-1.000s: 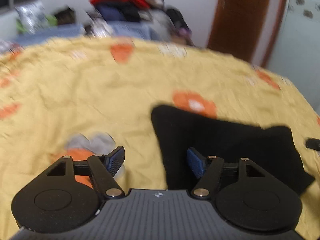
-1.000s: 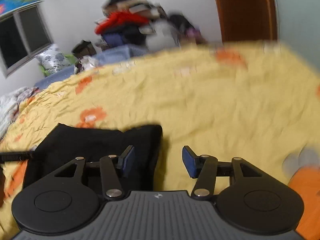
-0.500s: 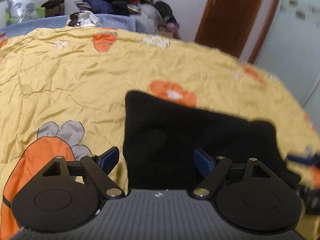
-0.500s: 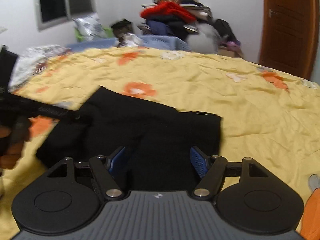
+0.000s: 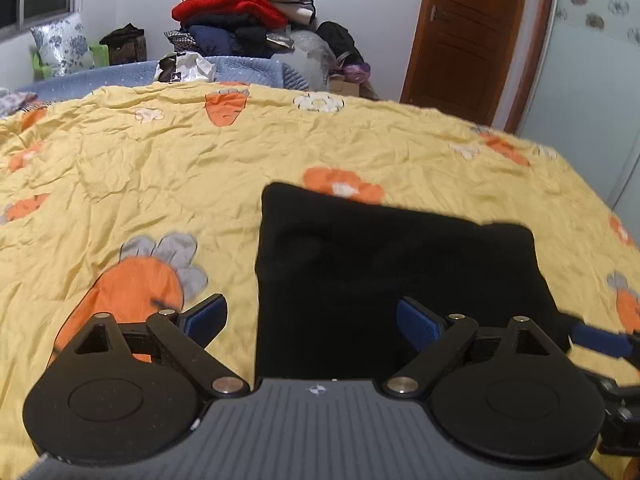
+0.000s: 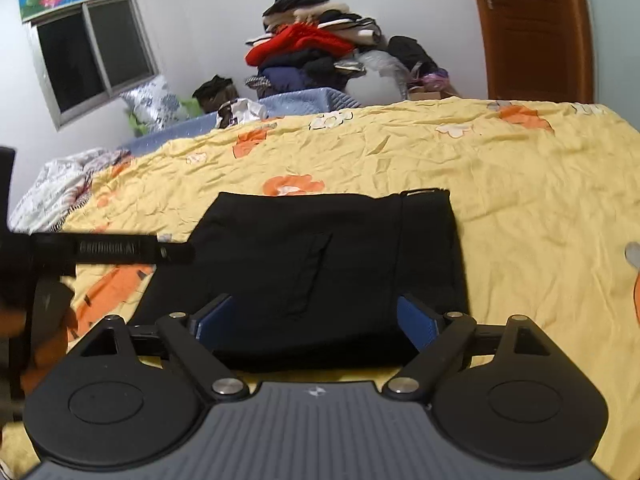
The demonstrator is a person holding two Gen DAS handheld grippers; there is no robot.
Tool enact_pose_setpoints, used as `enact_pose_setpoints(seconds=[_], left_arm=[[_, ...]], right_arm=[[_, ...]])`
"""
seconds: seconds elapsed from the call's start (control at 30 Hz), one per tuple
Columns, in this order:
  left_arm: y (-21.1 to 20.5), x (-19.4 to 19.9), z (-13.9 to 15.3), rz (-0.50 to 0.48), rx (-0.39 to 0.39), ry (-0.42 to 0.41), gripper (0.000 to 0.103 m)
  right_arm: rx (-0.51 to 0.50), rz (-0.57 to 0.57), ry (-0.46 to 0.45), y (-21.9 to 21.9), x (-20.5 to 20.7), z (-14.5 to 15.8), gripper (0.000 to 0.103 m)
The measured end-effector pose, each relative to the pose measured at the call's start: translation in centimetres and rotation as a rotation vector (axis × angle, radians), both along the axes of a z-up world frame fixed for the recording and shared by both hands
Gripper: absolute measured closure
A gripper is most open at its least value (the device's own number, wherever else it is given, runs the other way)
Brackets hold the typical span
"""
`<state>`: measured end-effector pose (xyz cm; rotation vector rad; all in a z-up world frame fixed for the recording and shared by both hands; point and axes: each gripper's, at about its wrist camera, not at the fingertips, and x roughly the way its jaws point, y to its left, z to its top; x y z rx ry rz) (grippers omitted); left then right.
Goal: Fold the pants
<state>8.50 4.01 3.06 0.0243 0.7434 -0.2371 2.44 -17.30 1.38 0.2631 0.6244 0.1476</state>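
Note:
The black pants lie folded into a flat rectangle on the yellow bedspread. They also show in the right wrist view, with the waistband at the far right corner. My left gripper is open and empty above the near left edge of the pants. My right gripper is open and empty above the near edge of the pants. The right gripper's blue fingertip shows at the right edge of the left wrist view. The left gripper shows at the left of the right wrist view.
A pile of clothes stands against the far wall behind the bed. A brown door is at the back right. A window and a pillow are at the back left. Crumpled bedding lies at the bed's left.
Both grippers have swung in toward the pants and pulled back slightly. The pants now sit centred in front of each gripper. Both stay open and empty.

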Motion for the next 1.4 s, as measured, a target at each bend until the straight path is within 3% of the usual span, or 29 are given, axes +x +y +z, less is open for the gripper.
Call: enact_pose_setpoints(seconds=[0.23, 0.47, 0.9, 1.03, 1.4], left_arm=[[-0.1, -4.7, -1.8, 0.013, 0.017, 0.04, 0.009], [0.3, -7.9, -2.5, 0.035, -0.001, 0.023, 0.006], [-0.6, -8.8, -5.1, 0.037, 0.026, 0.06, 0.004], [-0.6, -9.0, -5.5, 0.063, 0.046, 0.029, 0.0], [0.1, -9.2, -6.1, 0.07, 0.047, -0.028, 0.0]], right_arm=[[-0.059, -0.094, 0.043, 2.1, -2.4, -0.3, 0.005], [-0.183, -0.097, 0.054, 4.5, -4.9, -2.9, 0.004], [-0.225, -0.152, 0.057, 4.4, -5.6, -5.1, 0.003], [-0.243, -0.155, 0.057, 4.7, -5.6, -5.2, 0.003], [-0.261, -0.149, 0.072, 4.9, -5.4, -5.5, 0.0]])
